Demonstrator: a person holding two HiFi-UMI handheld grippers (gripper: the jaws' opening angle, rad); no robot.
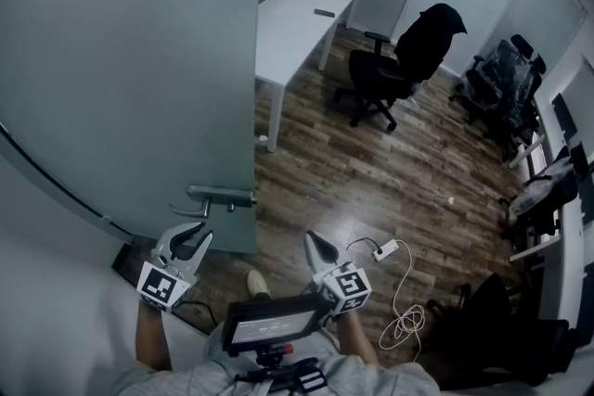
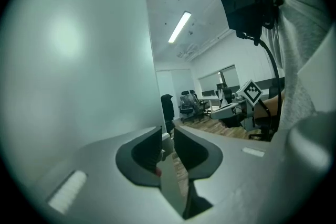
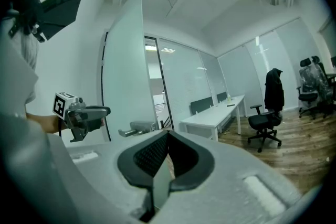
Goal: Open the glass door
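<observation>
Both are empty: left claw (image 2: pixel 167 132) narrowly parted, right claw (image 3: pixel 168 135) closed.

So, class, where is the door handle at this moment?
In the head view the metal door handle sits lower left, at the glass door's free edge, just above the left gripper and not touching it.

I'm looking at the glass door (image 1: pixel 121 60), whose pane is showing frosted, matt and smooth all over. Its lever handle (image 1: pixel 221 196) is gleaming like brushed metal. The floor (image 1: pixel 325 172) is showing wood-grain planks with a soft sheen. The left claw (image 1: pixel 192 234) and right claw (image 1: pixel 316 243) are reading as pale grey matt plastic, and the pads (image 3: pixel 152 157) are showing dark, finely ribbed faces. The white surface (image 1: pixel 297 14) is looking smooth, and black cloth is draping the office chair (image 1: pixel 408 60).
</observation>
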